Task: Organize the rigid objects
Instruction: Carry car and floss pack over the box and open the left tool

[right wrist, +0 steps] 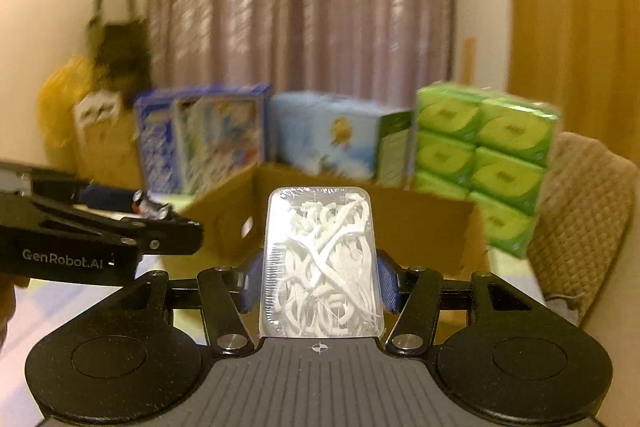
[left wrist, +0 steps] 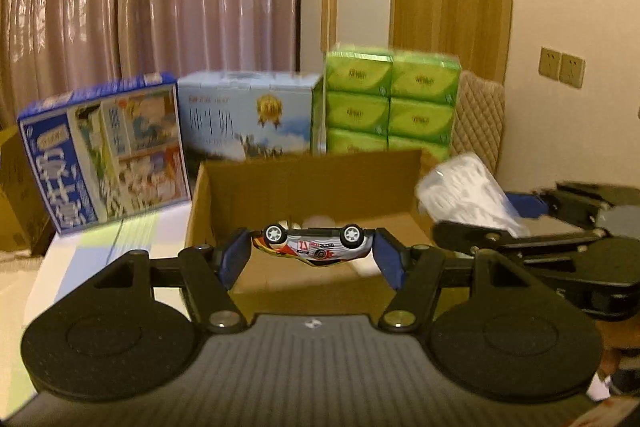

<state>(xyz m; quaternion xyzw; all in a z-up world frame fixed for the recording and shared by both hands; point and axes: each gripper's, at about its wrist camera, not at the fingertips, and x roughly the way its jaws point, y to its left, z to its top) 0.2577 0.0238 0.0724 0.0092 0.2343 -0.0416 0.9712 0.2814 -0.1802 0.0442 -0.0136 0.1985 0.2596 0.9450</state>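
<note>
My left gripper (left wrist: 312, 251) is shut on a small toy car (left wrist: 314, 247), held upside down by its nose and tail, wheels up, in front of an open cardboard box (left wrist: 304, 187). My right gripper (right wrist: 320, 281) is shut on a clear plastic case of white floss picks (right wrist: 320, 259), its blue pads pressing the case's two long sides. The same case (left wrist: 460, 193) and the right gripper show at the right of the left wrist view. The left gripper (right wrist: 152, 211) with the car shows at the left of the right wrist view, before the cardboard box (right wrist: 420, 223).
Behind the box stand a blue printed carton (left wrist: 108, 155), a light blue milk carton (left wrist: 248, 119) and a stack of green tissue packs (left wrist: 388, 103). A quilted beige chair back (left wrist: 478, 119) is at right. Curtains hang behind. A dark bag (right wrist: 116, 39) hangs at left.
</note>
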